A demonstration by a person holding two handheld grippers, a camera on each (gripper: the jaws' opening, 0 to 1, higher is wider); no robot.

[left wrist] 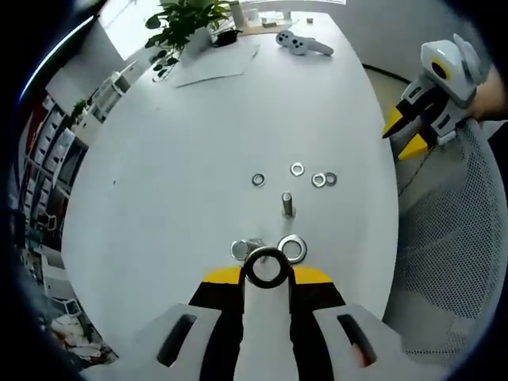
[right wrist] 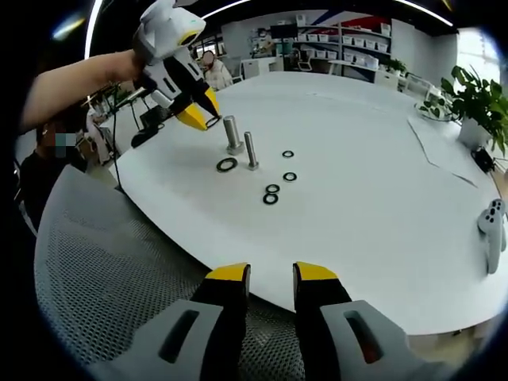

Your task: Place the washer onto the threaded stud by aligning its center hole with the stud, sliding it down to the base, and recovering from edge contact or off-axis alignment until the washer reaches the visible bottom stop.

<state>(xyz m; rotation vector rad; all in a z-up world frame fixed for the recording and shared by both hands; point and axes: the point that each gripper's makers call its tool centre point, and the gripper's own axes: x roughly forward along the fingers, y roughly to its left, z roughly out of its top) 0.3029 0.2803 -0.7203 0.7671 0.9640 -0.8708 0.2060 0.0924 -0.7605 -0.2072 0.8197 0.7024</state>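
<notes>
My left gripper (left wrist: 266, 274) is shut on a dark washer (left wrist: 266, 267), held just above the white table (left wrist: 198, 159). Right beyond it stand a thick stud (left wrist: 240, 249), partly hidden by the washer, and a thin threaded stud (left wrist: 286, 204). A large washer (left wrist: 292, 248) lies flat beside them. In the right gripper view the left gripper (right wrist: 205, 119) holds the washer (right wrist: 211, 121) left of the thick stud (right wrist: 232, 133) and apart from it. The thin stud (right wrist: 251, 150) and the flat washer (right wrist: 227, 164) are beside it. My right gripper (right wrist: 266, 274) stands open and empty off the table edge.
Several small loose washers (left wrist: 318, 180) lie past the studs. A mesh chair (right wrist: 103, 254) sits under my right gripper (left wrist: 413, 131). A potted plant (left wrist: 186, 20), paper (left wrist: 210, 71) and a white controller (left wrist: 302, 44) are at the far end. A person (right wrist: 48, 167) is behind the left gripper.
</notes>
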